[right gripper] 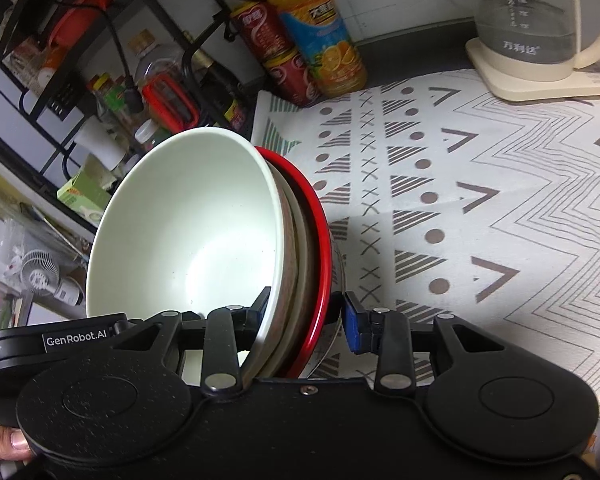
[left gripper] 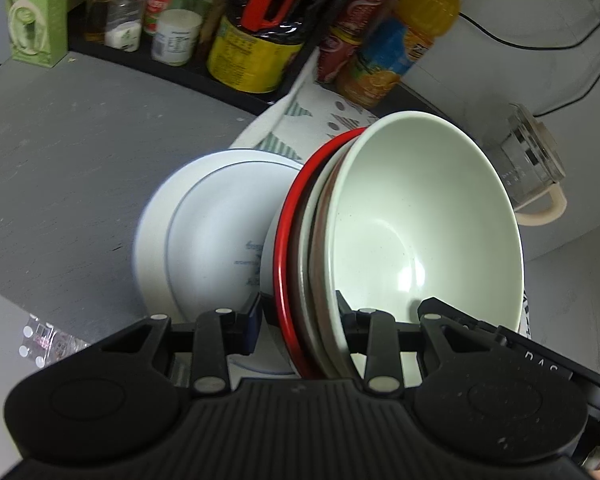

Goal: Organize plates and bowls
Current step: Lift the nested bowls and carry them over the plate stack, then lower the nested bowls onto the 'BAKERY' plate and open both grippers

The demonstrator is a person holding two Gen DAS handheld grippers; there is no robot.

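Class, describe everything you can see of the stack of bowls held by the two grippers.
The stack of bowls is nested: a glossy pale green bowl innermost, brownish rims behind it, a red rim outermost. It looks ceramic or melamine, empty and clean. It is tilted steeply on edge, off the patterned mat. The left gripper and the right gripper each clamp its rims from opposite sides.
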